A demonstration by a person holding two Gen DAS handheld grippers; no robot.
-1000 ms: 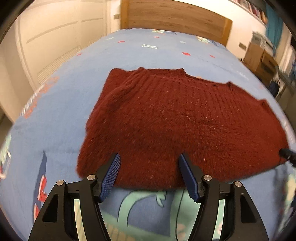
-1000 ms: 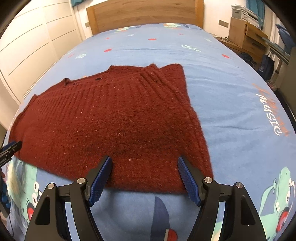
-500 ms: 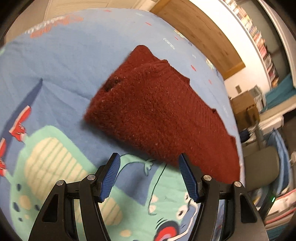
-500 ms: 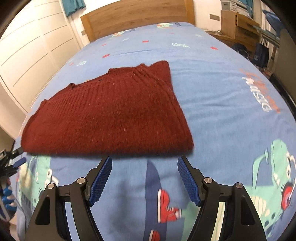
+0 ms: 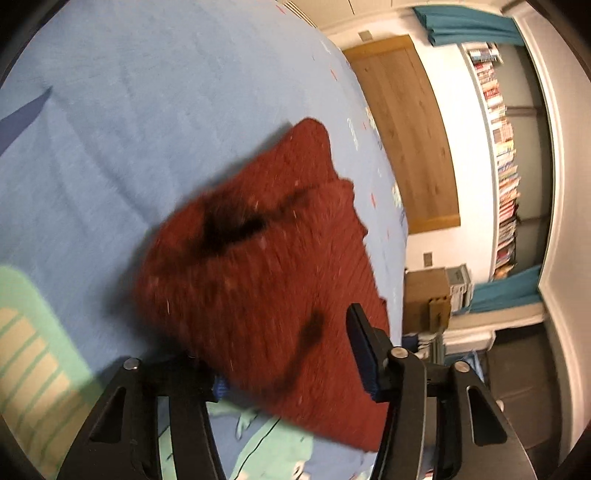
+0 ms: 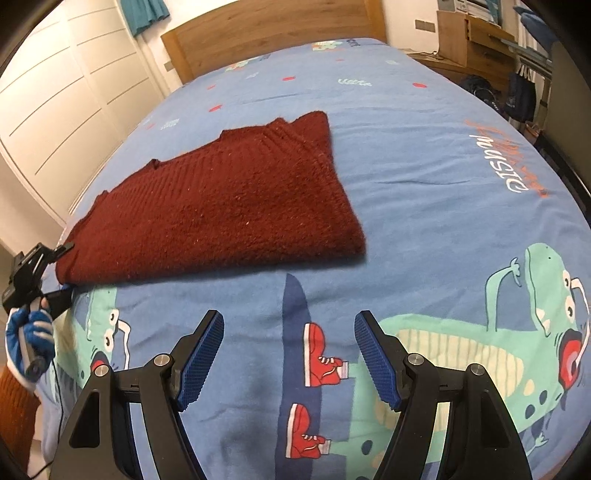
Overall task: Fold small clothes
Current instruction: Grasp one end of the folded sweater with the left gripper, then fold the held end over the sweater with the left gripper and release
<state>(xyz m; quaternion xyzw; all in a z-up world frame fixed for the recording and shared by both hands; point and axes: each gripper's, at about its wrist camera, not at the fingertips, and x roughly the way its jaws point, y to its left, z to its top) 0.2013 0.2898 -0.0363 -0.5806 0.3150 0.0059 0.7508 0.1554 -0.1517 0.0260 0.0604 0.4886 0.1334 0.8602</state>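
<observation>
Left gripper [image 5: 288,354] straddles the sweater [image 6: 221,210] edge, jaws spread, nothing pinched. Right gripper [image 6: 290,354] hovers wide open short of it, over the bed [image 6: 443,184]. Risk: a shallow bite takes one layer only, and the fold slumps.

Sweater [image 6: 221,206] on bed [image 6: 424,206], before headboard [image 6: 273,33]

Left finger pad [image 5: 218,386]: mostly hidden under the sweater [image 5: 258,280].
Sweater: smeared by blur in the left wrist view; dark patches may be folds.
Gloved hand [image 6: 29,332]: cut by the frame's edge.
</observation>
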